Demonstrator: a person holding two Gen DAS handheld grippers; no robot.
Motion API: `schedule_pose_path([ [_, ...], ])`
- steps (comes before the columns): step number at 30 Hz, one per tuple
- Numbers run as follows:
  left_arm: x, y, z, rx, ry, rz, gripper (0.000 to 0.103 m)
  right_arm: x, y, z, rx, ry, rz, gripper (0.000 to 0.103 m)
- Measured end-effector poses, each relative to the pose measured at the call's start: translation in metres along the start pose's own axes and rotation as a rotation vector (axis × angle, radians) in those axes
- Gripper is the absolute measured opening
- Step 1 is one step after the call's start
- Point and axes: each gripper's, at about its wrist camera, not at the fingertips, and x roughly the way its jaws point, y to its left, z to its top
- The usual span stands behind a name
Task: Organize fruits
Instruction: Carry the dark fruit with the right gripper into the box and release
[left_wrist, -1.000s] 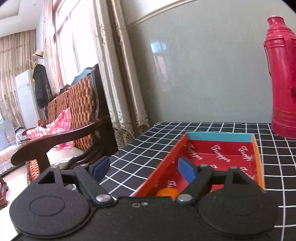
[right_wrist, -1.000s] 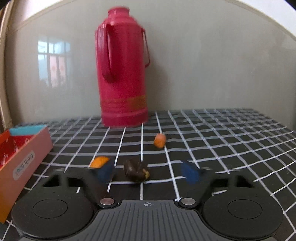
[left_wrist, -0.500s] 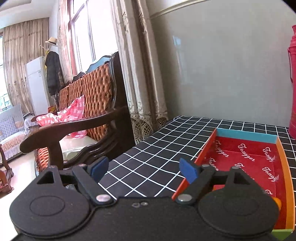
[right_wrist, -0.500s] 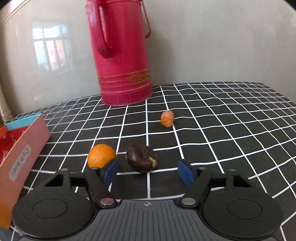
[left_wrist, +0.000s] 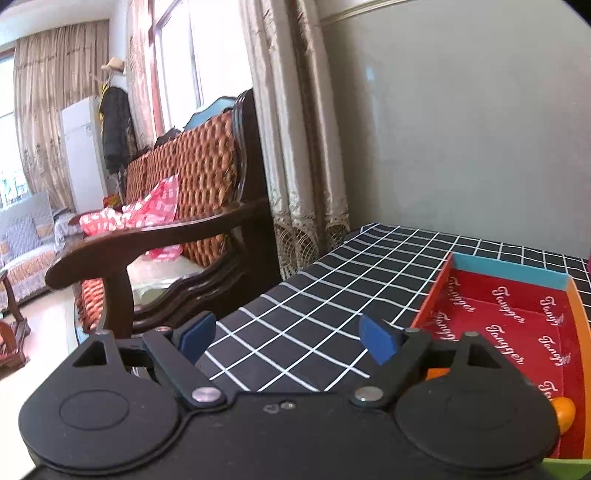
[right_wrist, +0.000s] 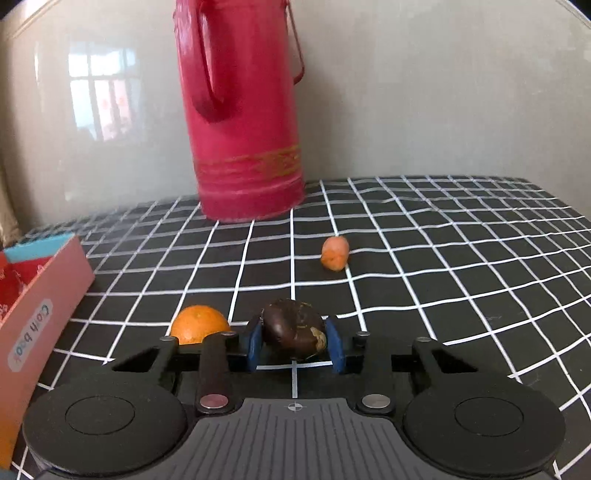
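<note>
In the right wrist view my right gripper (right_wrist: 294, 345) is shut on a dark brown fruit (right_wrist: 291, 328), low over the checked cloth. An orange (right_wrist: 199, 325) lies just left of it. A small orange fruit (right_wrist: 334, 253) lies farther back. The red-lined box (right_wrist: 40, 295) stands at the left. In the left wrist view my left gripper (left_wrist: 286, 338) is open and empty over the cloth, left of the box (left_wrist: 509, 314). An orange (left_wrist: 563, 413) lies in the box's near corner, partly hidden by the gripper.
A tall red thermos (right_wrist: 243, 122) stands at the back against the wall. The table's left edge (left_wrist: 295, 273) drops off toward a wooden armchair (left_wrist: 177, 229) and curtains.
My right gripper has moved forward and shut on the dark brown fruit. My left gripper has swung to the left, away from the box, and stays open.
</note>
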Motion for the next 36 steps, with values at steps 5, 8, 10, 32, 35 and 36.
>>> schedule_pose_path([
  [5,0.005,0.013,0.0,-0.041,0.035,0.023,0.078,-0.026,0.012,-0.002,0.004,-0.059,0.088,0.037],
  [8,0.008,0.021,0.0,-0.06,0.056,0.03,0.078,-0.04,0.033,0.001,-0.013,-0.09,0.166,0.037],
  [10,0.01,0.026,0.0,-0.071,0.067,0.033,0.078,-0.052,0.052,0.002,-0.035,-0.107,0.239,0.037],
  [32,0.021,0.068,0.004,-0.133,0.092,0.09,0.078,-0.063,0.175,-0.025,-0.281,-0.186,0.411,0.07],
  [35,0.02,0.063,0.003,-0.121,0.089,0.083,0.078,-0.07,0.165,-0.022,-0.252,-0.223,0.379,0.071],
  [36,0.019,0.06,0.003,-0.117,0.088,0.08,0.078,-0.071,0.16,-0.02,-0.244,-0.234,0.364,0.071],
])
